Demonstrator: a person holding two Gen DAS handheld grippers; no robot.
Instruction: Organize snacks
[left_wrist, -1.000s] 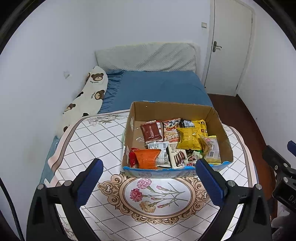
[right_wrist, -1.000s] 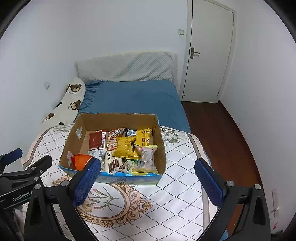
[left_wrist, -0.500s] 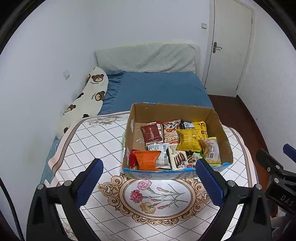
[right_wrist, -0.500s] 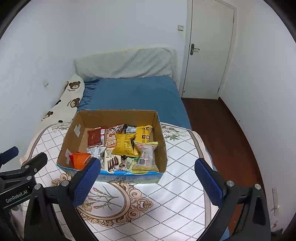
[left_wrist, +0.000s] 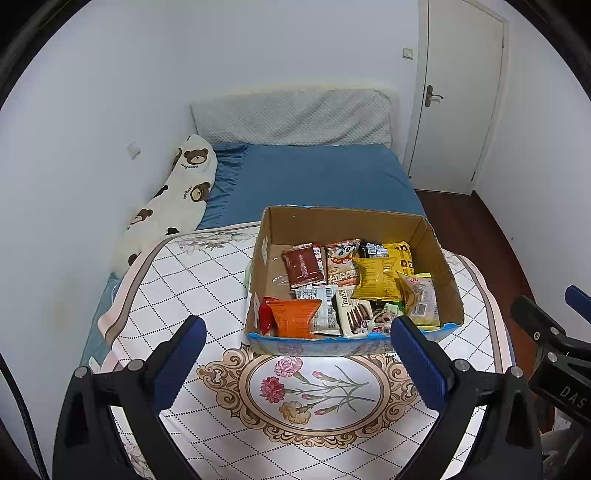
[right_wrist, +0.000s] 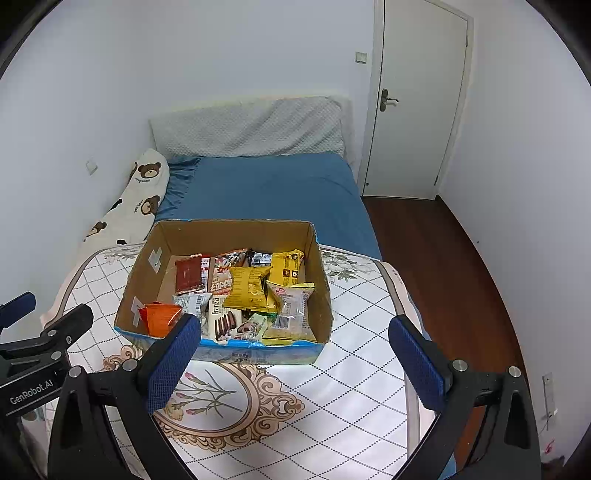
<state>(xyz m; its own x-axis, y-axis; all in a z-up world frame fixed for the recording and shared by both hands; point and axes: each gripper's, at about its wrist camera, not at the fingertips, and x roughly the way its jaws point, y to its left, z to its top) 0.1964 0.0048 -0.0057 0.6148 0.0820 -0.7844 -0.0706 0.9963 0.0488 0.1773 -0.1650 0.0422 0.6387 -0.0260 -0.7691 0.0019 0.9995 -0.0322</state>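
A cardboard box (left_wrist: 343, 221) with a blue front edge sits on a patterned cloth and holds several snack packs: a brown pack (left_wrist: 303, 265), a yellow bag (left_wrist: 376, 282), an orange pack (left_wrist: 293, 318), a Franzzi biscuit pack (left_wrist: 352, 314). The box also shows in the right wrist view (right_wrist: 236, 232). My left gripper (left_wrist: 295, 360) is open and empty, held back from the box's front. My right gripper (right_wrist: 295, 360) is open and empty, in front of the box's right corner. Each gripper shows at the edge of the other's view.
The patterned white cloth (left_wrist: 192, 280) covers the near surface. Behind it lies a blue bed (left_wrist: 317, 173) with a grey headboard cushion (left_wrist: 291, 116) and a bear-print pillow (left_wrist: 181, 192) along the left wall. A white door (right_wrist: 417, 99) and wooden floor (right_wrist: 436, 251) are at right.
Both grippers have drawn back and up slightly, so the box sits a little higher and farther in both views. Both grippers stay open. The snacks have not moved.
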